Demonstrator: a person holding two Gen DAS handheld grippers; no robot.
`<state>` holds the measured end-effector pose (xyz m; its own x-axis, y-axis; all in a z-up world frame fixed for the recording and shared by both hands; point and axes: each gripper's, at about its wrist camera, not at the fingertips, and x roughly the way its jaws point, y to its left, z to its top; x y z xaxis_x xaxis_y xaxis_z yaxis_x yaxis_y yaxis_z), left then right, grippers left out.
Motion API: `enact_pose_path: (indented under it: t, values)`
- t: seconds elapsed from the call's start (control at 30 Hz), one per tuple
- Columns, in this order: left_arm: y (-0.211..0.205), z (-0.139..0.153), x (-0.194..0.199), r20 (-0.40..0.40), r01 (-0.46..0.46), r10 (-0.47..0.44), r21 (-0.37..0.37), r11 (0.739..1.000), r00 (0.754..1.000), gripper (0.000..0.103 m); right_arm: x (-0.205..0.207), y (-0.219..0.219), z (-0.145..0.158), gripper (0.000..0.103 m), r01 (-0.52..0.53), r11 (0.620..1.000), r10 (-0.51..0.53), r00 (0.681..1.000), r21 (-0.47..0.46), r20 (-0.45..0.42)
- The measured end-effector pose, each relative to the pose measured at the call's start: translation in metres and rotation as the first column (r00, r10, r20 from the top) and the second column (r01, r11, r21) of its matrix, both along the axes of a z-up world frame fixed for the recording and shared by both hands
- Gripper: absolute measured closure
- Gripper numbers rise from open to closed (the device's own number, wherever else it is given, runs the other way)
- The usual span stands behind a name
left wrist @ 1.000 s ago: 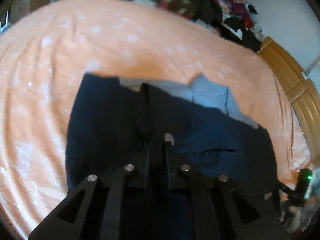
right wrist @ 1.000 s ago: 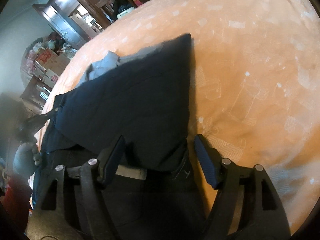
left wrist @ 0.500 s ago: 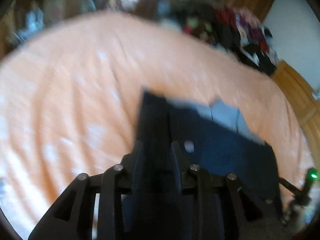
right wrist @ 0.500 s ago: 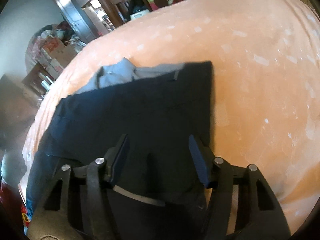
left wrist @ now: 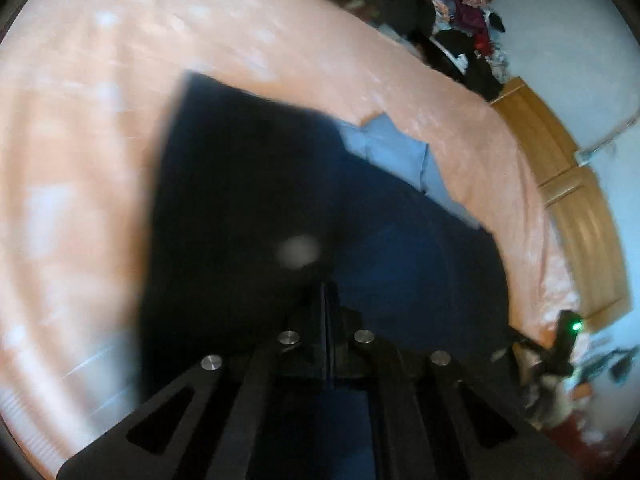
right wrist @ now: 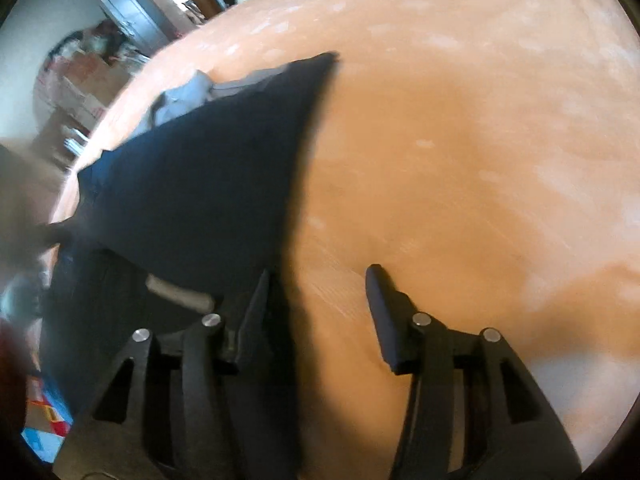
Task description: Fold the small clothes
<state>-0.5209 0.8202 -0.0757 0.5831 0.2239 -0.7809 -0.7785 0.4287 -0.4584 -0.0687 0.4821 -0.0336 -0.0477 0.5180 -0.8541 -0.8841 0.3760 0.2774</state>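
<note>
A dark navy garment (left wrist: 240,200) with a light blue part (left wrist: 392,148) at its far edge lies on the orange bed sheet (left wrist: 80,120). My left gripper (left wrist: 326,292) is shut on a raised fold of the garment near its front edge. In the right wrist view the same garment (right wrist: 208,184) fills the left half, its light blue part (right wrist: 184,96) at the back. My right gripper (right wrist: 318,296) stands open over bare sheet (right wrist: 460,160). Its left finger (right wrist: 256,300) is at the garment's right edge, and nothing is between the fingers.
A heap of mixed clothes (left wrist: 460,12) lies beyond the bed's far side. A wooden bed frame (left wrist: 580,200) runs along the right. Cabinets and boxes (right wrist: 80,80) stand past the bed's left end. A black device with a green light (left wrist: 564,336) shows at the right edge.
My left gripper, still shut on the fabric, has swung and pulled a fold of the garment across. My right gripper has slid right, off the garment onto bare sheet, and stayed open.
</note>
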Motion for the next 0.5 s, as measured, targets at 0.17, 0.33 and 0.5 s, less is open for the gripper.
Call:
enact_pose_path:
  t: [0.17,0.33,0.5]
  values:
    - [-0.042,0.049,-0.115,0.039,-0.109,0.106,0.084,0.991,0.994,0.075,-0.011,-0.063,0.055,0.053,0.07,0.994,-0.077,0.994,0.078,0.083]
    - [-0.128,0.086,-0.186,0.124,-0.048,0.037,0.082,0.995,0.992,0.062,-0.059,-0.124,0.056,0.045,-0.004,0.996,0.012,0.996,0.086,-0.094]
    - [-0.217,0.071,-0.201,0.198,0.078,-0.072,-0.021,0.997,0.977,0.054,-0.108,-0.196,0.01,0.045,-0.036,0.999,0.03,0.983,-0.029,-0.18]
